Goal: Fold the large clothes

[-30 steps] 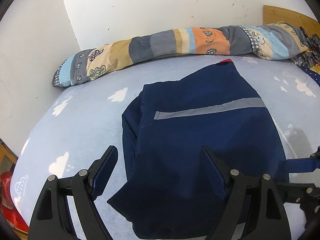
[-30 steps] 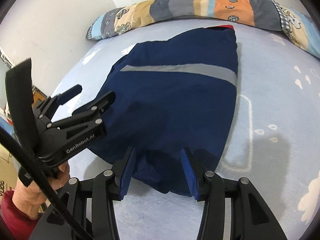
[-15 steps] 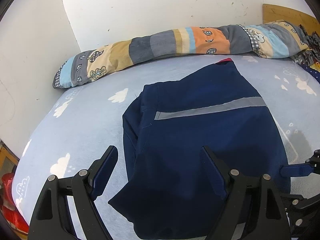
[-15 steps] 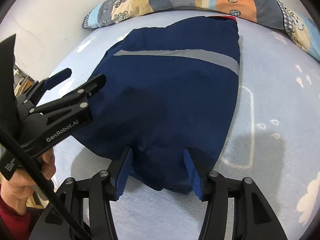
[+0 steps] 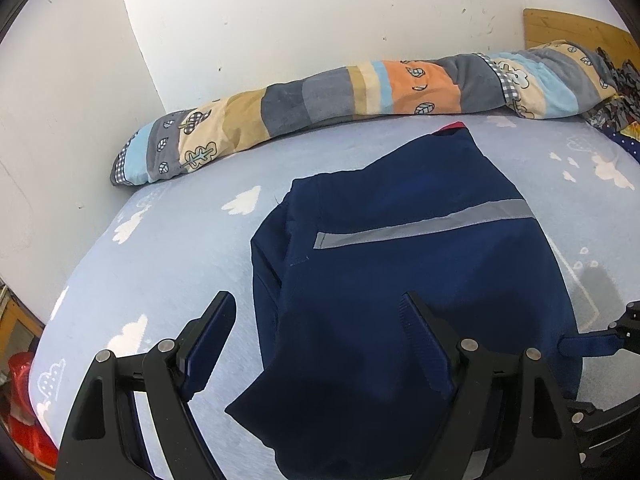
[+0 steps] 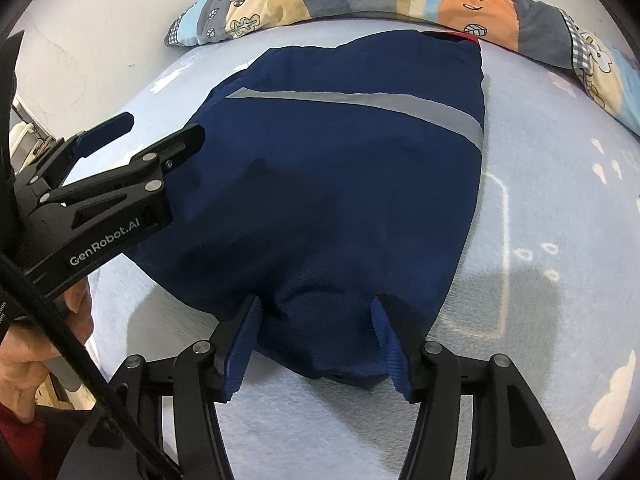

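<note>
A soft, limp navy jacket (image 6: 340,184) is spread on a bed (image 6: 560,200) — best pinched at its near hem — with the left gripper (image 5: 316,344) and right gripper (image 6: 316,340) both held apart.

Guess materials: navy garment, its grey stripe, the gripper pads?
Navy garment: matte woven cloth, likely cotton or polyester twill; faint diagonal weave shows near its hem. Grey stripe: smoother, slightly shiny band, probably reflective tape. Pads of the right hand-held gripper: blue, ribbed, apparently rubber or soft plastic.
</note>
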